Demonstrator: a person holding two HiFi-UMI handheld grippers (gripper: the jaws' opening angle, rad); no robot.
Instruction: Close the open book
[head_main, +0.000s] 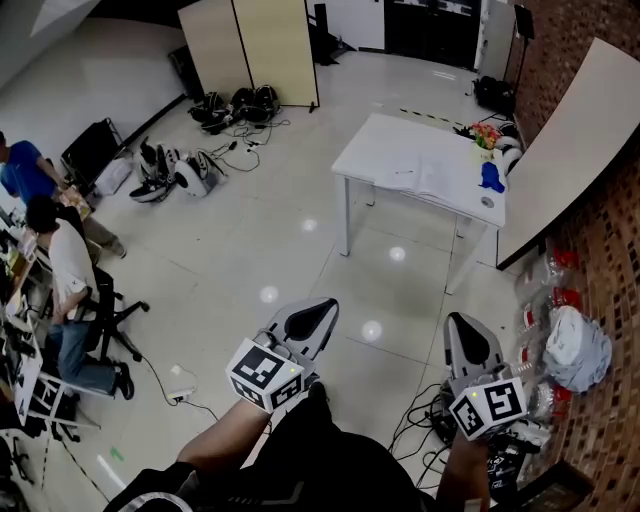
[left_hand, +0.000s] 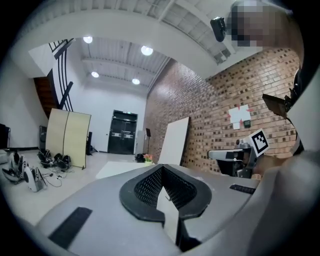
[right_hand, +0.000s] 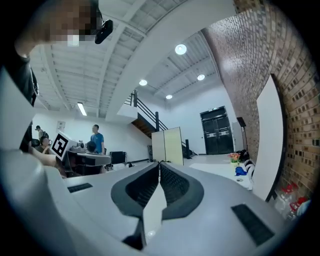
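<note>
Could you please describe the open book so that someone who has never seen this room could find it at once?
By the brick wall at the head view's right stands a white table. The open book lies flat on it, left of a blue object. It alone is a wide, pale spread of pages; the blue object and the flowers are small and bright.

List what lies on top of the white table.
On the table: an open book, a blue item, flowers and a small round object. Anything beneath the book is covered.
</note>
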